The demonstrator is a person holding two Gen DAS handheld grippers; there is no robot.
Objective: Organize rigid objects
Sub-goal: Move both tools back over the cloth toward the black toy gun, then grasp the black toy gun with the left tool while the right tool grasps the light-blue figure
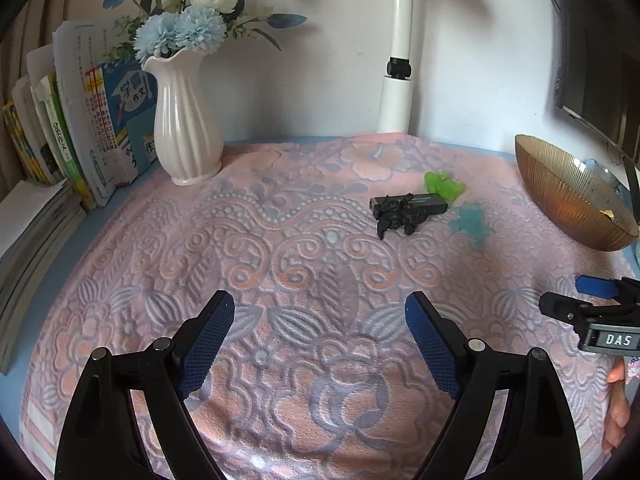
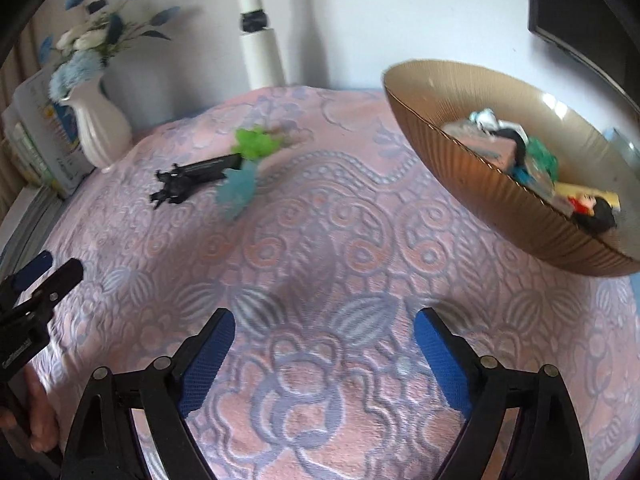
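A black toy figure [image 1: 398, 218] lies against a black bar-shaped box [image 1: 408, 203] on the pink patterned cloth [image 1: 304, 264]; both show in the right wrist view, the figure [image 2: 170, 190] and the box [image 2: 210, 168]. A bright green toy [image 1: 444, 185] [image 2: 256, 144] and a teal toy [image 1: 470, 222] [image 2: 238, 190] lie beside them. A gold ribbed bowl [image 1: 568, 196] [image 2: 472, 168] at the right holds several small items [image 2: 532, 160]. My left gripper [image 1: 320, 316] is open and empty above the cloth. My right gripper [image 2: 324, 328] is open and empty.
A white vase [image 1: 186, 120] with blue and white flowers stands at the back left. Books [image 1: 60, 132] lean against the wall at the left. A white lamp post [image 1: 398, 68] rises at the back. A dark monitor [image 1: 592, 64] hangs at the right.
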